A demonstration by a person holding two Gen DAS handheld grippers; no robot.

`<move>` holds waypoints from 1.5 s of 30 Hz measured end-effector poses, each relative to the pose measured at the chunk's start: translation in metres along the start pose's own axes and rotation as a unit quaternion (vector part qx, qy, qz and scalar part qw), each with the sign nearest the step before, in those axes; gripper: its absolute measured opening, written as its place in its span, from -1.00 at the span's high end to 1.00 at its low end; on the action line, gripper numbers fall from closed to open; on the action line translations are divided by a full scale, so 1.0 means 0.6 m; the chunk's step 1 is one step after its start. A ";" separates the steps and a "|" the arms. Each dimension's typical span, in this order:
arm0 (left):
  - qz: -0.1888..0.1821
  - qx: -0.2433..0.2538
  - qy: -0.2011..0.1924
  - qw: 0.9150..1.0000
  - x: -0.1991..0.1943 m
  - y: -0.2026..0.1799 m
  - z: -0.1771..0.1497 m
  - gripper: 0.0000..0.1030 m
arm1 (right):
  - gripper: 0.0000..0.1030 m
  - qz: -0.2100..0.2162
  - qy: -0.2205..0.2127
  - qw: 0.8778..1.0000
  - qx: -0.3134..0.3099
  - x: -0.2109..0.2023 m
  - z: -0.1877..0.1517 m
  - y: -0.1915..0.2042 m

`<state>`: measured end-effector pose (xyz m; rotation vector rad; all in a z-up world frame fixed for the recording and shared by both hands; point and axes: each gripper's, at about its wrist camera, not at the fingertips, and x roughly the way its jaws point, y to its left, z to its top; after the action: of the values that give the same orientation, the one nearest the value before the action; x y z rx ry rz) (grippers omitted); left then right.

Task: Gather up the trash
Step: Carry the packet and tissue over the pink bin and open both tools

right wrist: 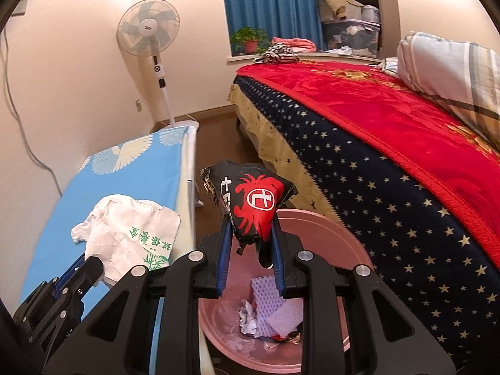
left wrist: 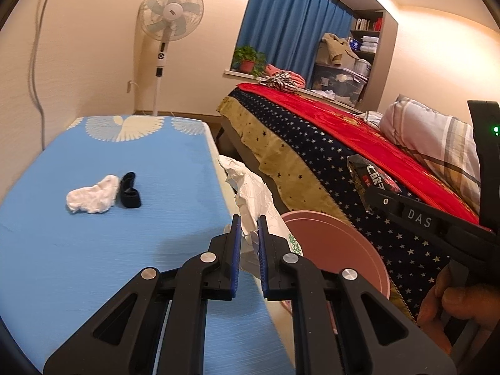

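The right gripper (right wrist: 251,243) is clamped on a black and red snack wrapper (right wrist: 250,200), its pads pressing the crumpled lower end while the printed body stands up and forward beyond the fingertips, long axis roughly along the fingers. What the coming move turns on is what lies beneath: the pink bin (right wrist: 328,243) sits directly below and a little ahead of this gripper, its mouth open upward, with purple foam and crumpled scraps already at the bottom, so the wrapper looks placed to fall in once the grip is let go. The left gripper (left wrist: 249,231) is nearly closed on a crumpled white paper bag (left wrist: 250,193) with green print, which rises up and ahead of its fingertips at the edge of the blue worktop (left wrist: 93,250); from this gripper the bin lies just to the right and lower, so its load would need carrying sideways over the rim. The right hand is therefore the nearer to dropping. Further ahead and to the left of the left gripper, a white tissue wad (left wrist: 92,198) and a black band (left wrist: 129,190) lie touching on the worktop, still to be gathered.
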<state>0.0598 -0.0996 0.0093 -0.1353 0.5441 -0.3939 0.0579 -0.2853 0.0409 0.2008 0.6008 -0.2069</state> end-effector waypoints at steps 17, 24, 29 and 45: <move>-0.035 0.017 0.024 0.999 0.058 -0.069 -0.016 0.80 | 0.53 -0.038 0.009 0.999 0.030 0.015 -0.005 -0.056; -0.041 0.014 0.035 0.998 0.079 -0.079 -0.024 0.80 | 0.53 -0.047 0.014 0.998 0.040 0.022 -0.008 -0.071; -0.044 0.016 0.039 0.998 0.086 -0.088 -0.027 0.80 | 0.47 -0.049 0.017 0.998 0.041 0.026 -0.009 -0.071; -0.039 -0.021 0.047 0.998 0.088 -0.045 -0.025 0.44 | 0.06 -0.059 0.016 0.997 0.047 0.031 -0.012 -0.064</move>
<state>0.0840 -0.1458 -0.0226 -0.1795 0.6413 -0.4677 0.0592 -0.3231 0.0193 0.2608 0.6366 -0.3471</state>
